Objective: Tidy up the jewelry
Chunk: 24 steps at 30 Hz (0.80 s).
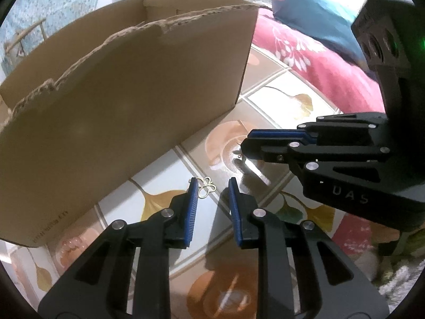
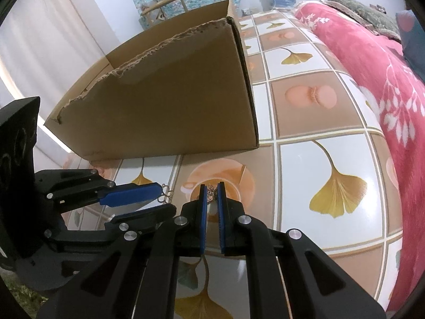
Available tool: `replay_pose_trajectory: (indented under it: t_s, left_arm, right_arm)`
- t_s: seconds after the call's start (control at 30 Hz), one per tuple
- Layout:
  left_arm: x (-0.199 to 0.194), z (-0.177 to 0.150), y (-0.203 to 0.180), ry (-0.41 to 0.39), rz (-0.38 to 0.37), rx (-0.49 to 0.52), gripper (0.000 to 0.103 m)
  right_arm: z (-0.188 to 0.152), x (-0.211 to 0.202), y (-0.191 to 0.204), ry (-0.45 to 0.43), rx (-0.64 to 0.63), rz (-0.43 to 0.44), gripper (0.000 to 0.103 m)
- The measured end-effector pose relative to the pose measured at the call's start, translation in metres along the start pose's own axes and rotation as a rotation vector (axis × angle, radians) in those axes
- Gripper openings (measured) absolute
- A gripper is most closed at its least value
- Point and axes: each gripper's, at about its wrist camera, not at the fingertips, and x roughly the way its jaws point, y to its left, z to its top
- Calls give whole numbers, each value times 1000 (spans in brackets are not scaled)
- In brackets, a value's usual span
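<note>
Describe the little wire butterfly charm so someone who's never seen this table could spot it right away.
Start at the big torn cardboard box on the tiled tablecloth. Just in front of its near wall, the butterfly charm sits at the tip of the left gripper. It is open, pale looped wire, unlike the darker filigree piece pinched in the right gripper.

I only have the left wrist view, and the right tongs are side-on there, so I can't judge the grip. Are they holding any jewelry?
Observer: Yes. In the right wrist view the right tongs are shut on a small brownish charm, pinched near the tips.
Operator: And the wire butterfly by my left tongs, is it gripped?
Observer: No. Seen from the side, the left tongs stand open. The wire butterfly sits at the tip of one finger, and the other finger is apart from it.
</note>
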Motion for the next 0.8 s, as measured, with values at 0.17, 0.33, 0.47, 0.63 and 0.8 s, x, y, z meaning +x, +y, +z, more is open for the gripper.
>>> replay_pose_trajectory:
  t_s: [0.17, 0.33, 0.47, 0.63, 0.8]
  left_arm:
    - [3, 4, -6, -3, 38, 30, 22]
    - [2, 5, -6, -5, 45, 32, 21]
    - [3, 5, -4, -8, 57, 24, 13]
    - [4, 5, -5, -10, 63, 33, 12]
    - [2, 4, -3, -15, 58, 35, 12]
  right_arm:
    - [0, 2, 0, 0, 4, 4, 8]
    - [1, 3, 0, 1, 3, 7, 8]
    - [1, 4, 0, 2, 1, 8, 8]
    - [1, 4, 0, 0, 1, 6, 8]
    - [2, 3, 0, -4, 2, 3, 8]
